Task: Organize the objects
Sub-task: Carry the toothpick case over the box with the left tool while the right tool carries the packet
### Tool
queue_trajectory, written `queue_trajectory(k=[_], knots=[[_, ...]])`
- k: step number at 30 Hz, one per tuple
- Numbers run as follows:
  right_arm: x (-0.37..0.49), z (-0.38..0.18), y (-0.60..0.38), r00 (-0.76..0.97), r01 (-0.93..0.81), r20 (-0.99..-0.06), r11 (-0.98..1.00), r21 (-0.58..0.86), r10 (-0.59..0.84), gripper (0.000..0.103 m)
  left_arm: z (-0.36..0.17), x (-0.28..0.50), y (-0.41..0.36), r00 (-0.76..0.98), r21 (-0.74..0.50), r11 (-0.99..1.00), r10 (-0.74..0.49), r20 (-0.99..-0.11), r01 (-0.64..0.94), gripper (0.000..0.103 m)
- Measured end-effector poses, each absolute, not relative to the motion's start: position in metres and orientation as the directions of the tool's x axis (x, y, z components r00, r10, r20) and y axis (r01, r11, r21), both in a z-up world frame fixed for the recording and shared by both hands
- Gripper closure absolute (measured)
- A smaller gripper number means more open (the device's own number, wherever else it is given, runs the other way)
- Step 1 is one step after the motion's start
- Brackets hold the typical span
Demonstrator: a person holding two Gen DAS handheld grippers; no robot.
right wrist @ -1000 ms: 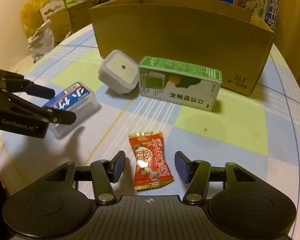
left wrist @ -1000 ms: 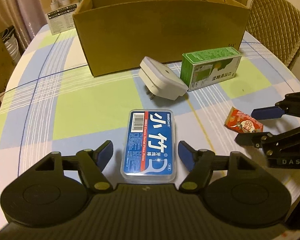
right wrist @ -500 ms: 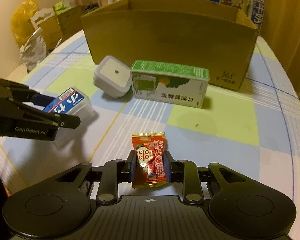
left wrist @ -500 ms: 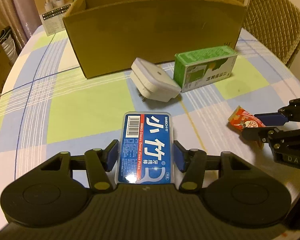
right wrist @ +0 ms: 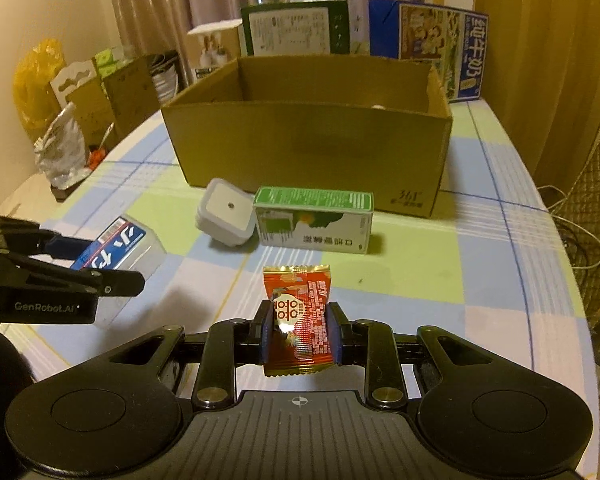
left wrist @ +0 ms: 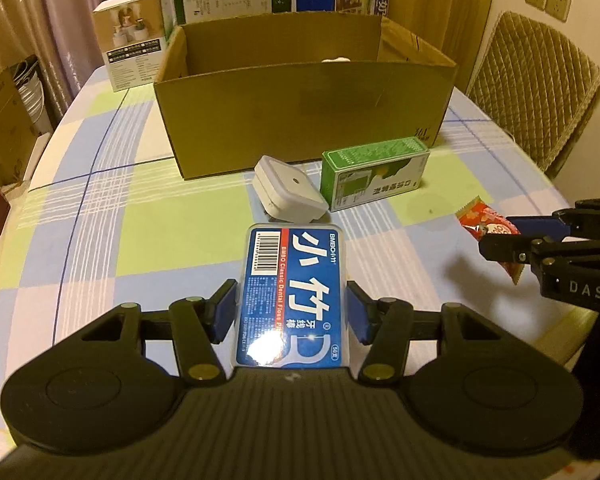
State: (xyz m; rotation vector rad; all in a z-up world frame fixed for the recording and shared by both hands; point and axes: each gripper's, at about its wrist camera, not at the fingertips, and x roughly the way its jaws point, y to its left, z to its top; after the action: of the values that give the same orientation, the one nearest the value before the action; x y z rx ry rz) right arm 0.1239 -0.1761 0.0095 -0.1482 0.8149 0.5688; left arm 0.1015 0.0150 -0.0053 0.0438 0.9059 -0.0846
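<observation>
Blue-labelled floss box (left wrist: 293, 296) sits pinched between the pads of the left claw (left wrist: 292, 307), raised off the checked table (left wrist: 100, 208). Right claw (right wrist: 299, 332) is pressed together on a red snack packet (right wrist: 299, 316), also held above the table. Ahead, a white plug (right wrist: 226, 212) leans against a green carton (right wrist: 314, 220); both lie just in front of the open cardboard box (right wrist: 308, 140), whose near wall faces the claws.
</observation>
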Motion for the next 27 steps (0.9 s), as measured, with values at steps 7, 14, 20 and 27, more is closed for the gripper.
queue_trajectory(k=[7,14,20,27], knots=[[0.108,0.026,-0.185,0.565,-0.523,-0.703,0.846,0.1,0.433,0.078,0.014,0.082,0.006,0.633,0.012,0.996,-0.046,-0.773,0.087,0.051],[0.098,0.034,-0.193,0.576,-0.514,-0.691,0.851,0.109,0.437,0.078,0.029,0.068,-0.004,0.651,0.007,0.995,-0.059,-0.757,0.098,0.051],[0.093,0.038,-0.198,0.585,-0.506,-0.684,0.855,0.113,0.436,0.078,0.037,0.061,-0.008,0.663,0.009,0.995,-0.062,-0.746,0.103,0.051],[0.092,0.039,-0.201,0.587,-0.498,-0.684,0.859,0.116,0.433,0.078,0.041,0.06,-0.01,0.669,0.003,0.994,-0.069,-0.74,0.105,0.051]])
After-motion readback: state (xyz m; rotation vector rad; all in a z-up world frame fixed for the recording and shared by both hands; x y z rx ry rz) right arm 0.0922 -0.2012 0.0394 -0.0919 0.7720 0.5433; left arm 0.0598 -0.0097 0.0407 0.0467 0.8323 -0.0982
